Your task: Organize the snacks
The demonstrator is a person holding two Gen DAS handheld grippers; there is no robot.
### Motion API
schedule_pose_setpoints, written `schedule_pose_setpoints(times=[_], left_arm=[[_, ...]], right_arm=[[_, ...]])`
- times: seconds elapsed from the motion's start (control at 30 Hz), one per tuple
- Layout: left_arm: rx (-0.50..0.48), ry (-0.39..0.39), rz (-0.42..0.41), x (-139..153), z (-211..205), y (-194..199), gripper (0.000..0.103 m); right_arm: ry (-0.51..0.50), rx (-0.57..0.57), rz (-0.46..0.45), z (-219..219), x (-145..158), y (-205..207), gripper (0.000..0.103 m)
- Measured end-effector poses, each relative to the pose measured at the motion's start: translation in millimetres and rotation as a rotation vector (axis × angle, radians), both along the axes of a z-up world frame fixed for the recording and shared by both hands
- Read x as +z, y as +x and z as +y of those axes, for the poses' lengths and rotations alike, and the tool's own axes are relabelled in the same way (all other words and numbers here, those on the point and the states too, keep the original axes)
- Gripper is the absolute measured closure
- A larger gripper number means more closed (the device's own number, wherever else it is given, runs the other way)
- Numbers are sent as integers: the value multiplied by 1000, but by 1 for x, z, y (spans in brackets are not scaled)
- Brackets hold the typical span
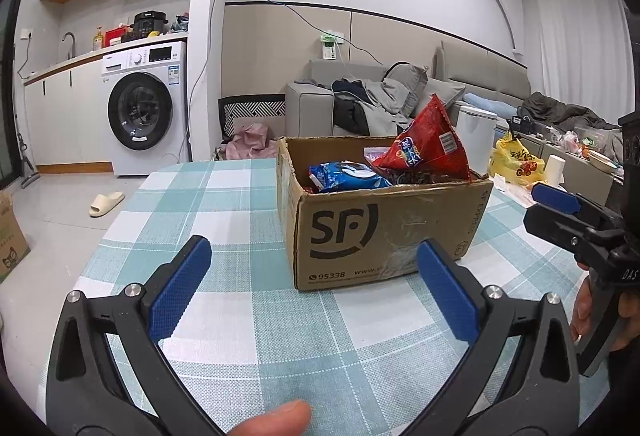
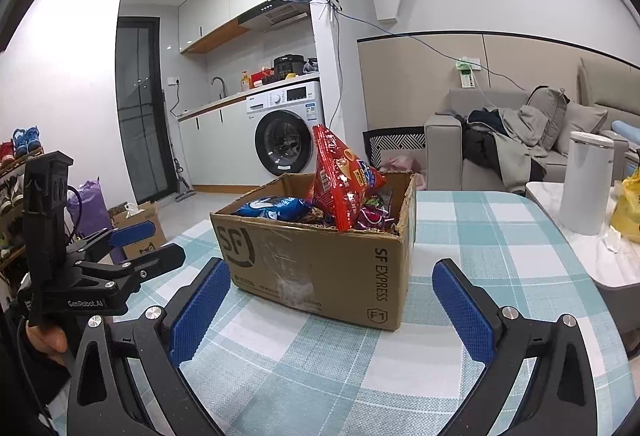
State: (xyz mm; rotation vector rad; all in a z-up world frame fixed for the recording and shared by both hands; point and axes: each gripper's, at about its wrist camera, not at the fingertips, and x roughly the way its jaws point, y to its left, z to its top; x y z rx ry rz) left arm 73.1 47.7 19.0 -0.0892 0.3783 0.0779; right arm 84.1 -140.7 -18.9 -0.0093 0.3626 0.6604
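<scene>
A brown cardboard box (image 1: pixel 380 232) (image 2: pixel 320 260) marked SF stands on the checked tablecloth. A red snack bag (image 1: pixel 428 145) (image 2: pixel 340 179) sticks up out of it, and a blue snack bag (image 1: pixel 346 175) (image 2: pixel 276 207) lies inside to the left of it. My left gripper (image 1: pixel 314 288) is open just in front of the box with nothing between its fingers. My right gripper (image 2: pixel 330 310) is open too, empty, near the box's front corner. Each gripper shows at the edge of the other's view: the right gripper (image 1: pixel 560 203) and the left gripper (image 2: pixel 148 240).
The table with the teal and white checked cloth (image 1: pixel 248 220) (image 2: pixel 500 236) ends at a curved edge. A white cylindrical container (image 2: pixel 588 181) and a yellow plastic bag (image 1: pixel 518 161) sit on a side table to the right. Beyond are a washing machine (image 1: pixel 144 107) and a sofa (image 2: pixel 520 139).
</scene>
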Motion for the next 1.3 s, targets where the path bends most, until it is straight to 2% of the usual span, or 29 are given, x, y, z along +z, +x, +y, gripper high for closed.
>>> schedule_pose_setpoints(times=[1.3], left_arm=[[-16,-16,4,-1,2,1,0]], right_arm=[[21,-3,3,-6,-2,2,0]])
